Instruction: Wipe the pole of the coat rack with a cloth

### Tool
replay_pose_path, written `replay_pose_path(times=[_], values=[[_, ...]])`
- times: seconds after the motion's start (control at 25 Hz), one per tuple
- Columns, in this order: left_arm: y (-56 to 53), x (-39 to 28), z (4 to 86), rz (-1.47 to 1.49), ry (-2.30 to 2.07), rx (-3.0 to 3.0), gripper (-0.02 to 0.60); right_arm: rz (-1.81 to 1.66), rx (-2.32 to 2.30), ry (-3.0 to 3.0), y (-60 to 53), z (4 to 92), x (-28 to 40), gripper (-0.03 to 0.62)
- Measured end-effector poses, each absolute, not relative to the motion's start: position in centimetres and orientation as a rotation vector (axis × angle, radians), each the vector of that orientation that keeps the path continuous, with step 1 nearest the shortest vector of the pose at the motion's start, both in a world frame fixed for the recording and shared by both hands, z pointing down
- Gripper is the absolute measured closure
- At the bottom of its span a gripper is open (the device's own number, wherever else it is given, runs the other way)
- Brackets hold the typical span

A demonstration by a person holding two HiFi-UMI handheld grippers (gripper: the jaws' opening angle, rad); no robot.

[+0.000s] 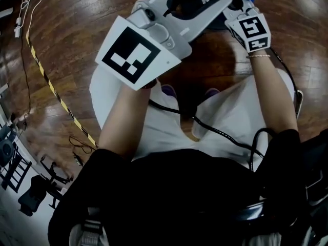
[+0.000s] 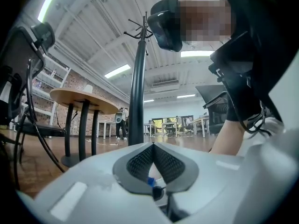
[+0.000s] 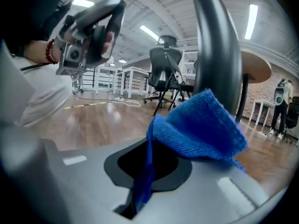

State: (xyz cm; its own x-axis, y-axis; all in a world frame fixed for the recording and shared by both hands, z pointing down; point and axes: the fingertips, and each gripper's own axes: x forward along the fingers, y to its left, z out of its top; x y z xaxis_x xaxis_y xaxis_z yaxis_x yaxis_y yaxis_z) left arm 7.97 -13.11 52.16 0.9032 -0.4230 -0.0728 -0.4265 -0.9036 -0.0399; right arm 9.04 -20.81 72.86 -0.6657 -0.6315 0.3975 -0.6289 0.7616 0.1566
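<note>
Our right gripper (image 3: 150, 129) clamps its fingers on a blue cloth (image 3: 201, 125) at the coat rack pole (image 3: 215, 55). Our left gripper (image 2: 153, 146) has its fingers closed, empty.

The glossy wooden floor (image 1: 66, 29) carries yellow-and-black striped tape (image 1: 54, 88) running diagonally down the left, with white cables (image 1: 19, 24) upper left.

Cloth (image 3: 201, 125) in right hand-held gripper (image 3: 148, 160); pole (image 3: 212, 45) just behind cloth; table (image 3: 258, 70) behind pole

cloth (image 3: 201, 125) fuzzy; pole (image 2: 136, 92) smooth, semi-gloss; floor (image 1: 66, 45) v. glossy wood.
</note>
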Motion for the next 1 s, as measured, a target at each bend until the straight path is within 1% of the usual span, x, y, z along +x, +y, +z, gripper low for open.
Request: replay_pose_path(times=[0.2, 0.32, 0.48, 0.56, 0.68, 0.8, 0.92, 1.0], values=[[-13.5, 7.7, 52.5, 0.109, 0.709, -2.999, 0.588, 0.066, 0.81, -2.409, -20.9, 79.5, 8.8, 0.574], [-12.7, 8.3, 53.2, 0.027, 0.691, -2.97, 0.588, 0.099, 0.727, -2.289, -20.6, 83.2, 10.2, 0.574], [-11.3, 7.8, 54.2, -0.106, 0.65, -2.964, 0.588, 0.391, 0.754, -2.168, -20.1, 87.9, 12.5, 0.574], [-11.3, 7.3, 54.6, -0.153, 0.671, -2.976, 0.588, 0.458, 0.824, -2.145, -20.5, 88.6, 14.6, 0.574], [-12.3, 6.7, 54.0, -0.192, 0.765, -2.984, 0.588, 0.38, 0.843, -2.164, -20.7, 86.9, 15.7, 0.574], [-13.1, 6.6, 53.0, -0.259, 0.909, -2.938, 0.588, 0.255, 0.968, -2.153, -21.8, 81.6, 16.4, 0.574], [-12.2, 6.5, 49.9, -0.105, 0.981, -2.991, 0.588, 0.303, 1.062, -2.177, -21.6, 74.5, 17.2, 0.574], [-10.9, 4.6, 48.1, -0.052, 1.009, -3.025, 0.588, 0.286, 1.063, -2.207, -21.0, 69.4, 16.7, 0.574]])
